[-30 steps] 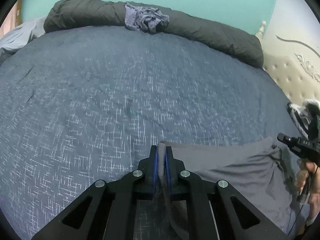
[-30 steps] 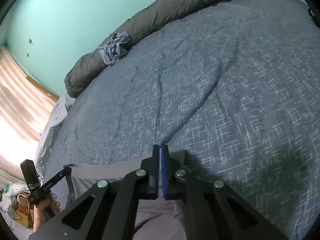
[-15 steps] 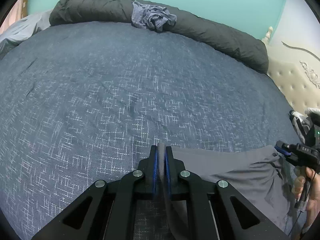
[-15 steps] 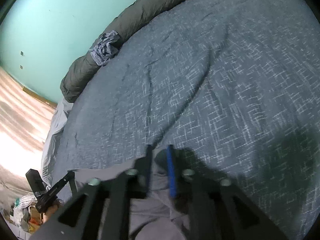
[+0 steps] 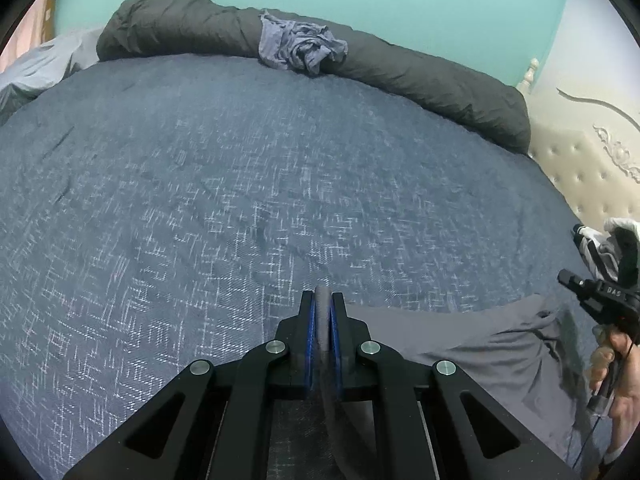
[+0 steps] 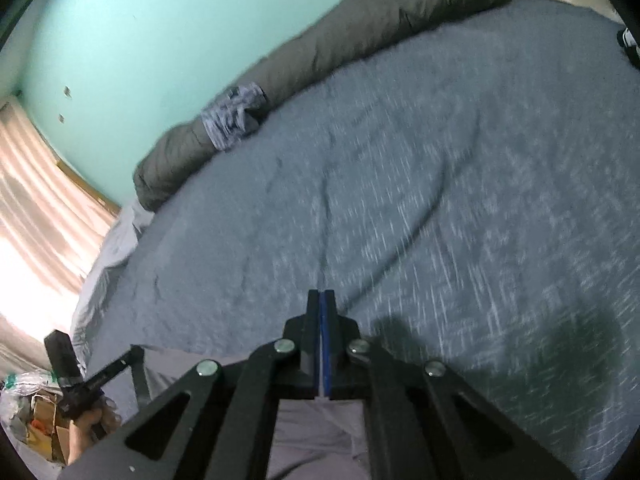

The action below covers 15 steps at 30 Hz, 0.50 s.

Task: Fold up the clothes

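Working on a wide blue-flecked bed cover [image 5: 200,200], with a rolled dark duvet [image 5: 420,76] along the far edge and a crumpled blue-grey cloth [image 5: 300,44] lying on it, well apart from the work. The grey garment [image 5: 460,340] lies at the near edge of the bed, spread between the two tools, its far hem running roughly straight across the cover. The left gripper [image 5: 322,300] has its fingers narrow and clamped on a bunched fold of that garment, which stands up between the blue pads. The right gripper [image 6: 323,296] has just been closing; its pads now meet, and no cloth shows between them in its own view, the garment lying underneath and behind the tips. From the left view its tip sits just beside the puckered right corner, and I cannot tell whether it touches. Judgement: the step is getting hold of both corners before lifting the edge to fold. To do it well, the right corner likely needs a fresh bite, jaws opened, pushed onto the hem, then closed. Keep the left grip steady and the hem taut but unstretched, so both corners rise together. Risk: lifting one-handed would skew the fold.
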Tool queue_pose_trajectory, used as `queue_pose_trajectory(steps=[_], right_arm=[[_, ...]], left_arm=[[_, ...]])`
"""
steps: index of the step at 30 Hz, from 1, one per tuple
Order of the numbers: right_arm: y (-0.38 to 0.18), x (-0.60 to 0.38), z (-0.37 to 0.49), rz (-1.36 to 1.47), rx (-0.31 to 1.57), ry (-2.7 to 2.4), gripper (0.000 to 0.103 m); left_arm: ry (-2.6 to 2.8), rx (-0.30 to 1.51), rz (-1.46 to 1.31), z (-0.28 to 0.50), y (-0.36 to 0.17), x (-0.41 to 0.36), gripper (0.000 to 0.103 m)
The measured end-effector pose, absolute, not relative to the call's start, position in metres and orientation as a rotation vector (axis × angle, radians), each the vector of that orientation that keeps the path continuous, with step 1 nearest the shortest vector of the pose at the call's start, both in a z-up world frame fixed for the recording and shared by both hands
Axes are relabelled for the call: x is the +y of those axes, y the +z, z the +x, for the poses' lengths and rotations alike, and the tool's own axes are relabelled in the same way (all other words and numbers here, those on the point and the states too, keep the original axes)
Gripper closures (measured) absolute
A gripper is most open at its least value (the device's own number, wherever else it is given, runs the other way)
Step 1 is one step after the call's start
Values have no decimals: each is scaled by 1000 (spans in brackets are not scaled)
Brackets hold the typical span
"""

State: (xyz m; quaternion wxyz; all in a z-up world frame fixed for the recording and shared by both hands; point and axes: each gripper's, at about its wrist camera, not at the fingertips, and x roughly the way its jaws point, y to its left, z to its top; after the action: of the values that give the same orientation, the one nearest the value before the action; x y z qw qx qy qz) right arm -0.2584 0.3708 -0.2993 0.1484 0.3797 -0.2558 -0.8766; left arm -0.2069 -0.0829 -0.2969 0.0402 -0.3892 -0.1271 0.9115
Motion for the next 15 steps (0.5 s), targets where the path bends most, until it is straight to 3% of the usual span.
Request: queue_pose_trajectory(steps=[4,7,8,13,14,15], right_arm=[[-311,372,-266,1211,-738,-2500,101],[-320,371,-270,1278,-739,-2481,80],[-323,370,-270,1290,-736,-2468,66],[-332,357,-272,1337,-674,-2431,66],[-333,358,-271,1328,-678,-2431,71],[-333,359,-270,1310,-683,-2436,86]], left_arm=[[2793,-386,-1218,-210,-301,-82,96],[2794,-392,-1219,-210,-302,-81,96],[2795,-390,-1218,-210,-302,-81,96],[2789,-382,-1225,-212,-304,-79,96],[2788,-382,-1225,-212,-305,-79,96],[2790,-384,-1224,-211,-304,-80,96]])
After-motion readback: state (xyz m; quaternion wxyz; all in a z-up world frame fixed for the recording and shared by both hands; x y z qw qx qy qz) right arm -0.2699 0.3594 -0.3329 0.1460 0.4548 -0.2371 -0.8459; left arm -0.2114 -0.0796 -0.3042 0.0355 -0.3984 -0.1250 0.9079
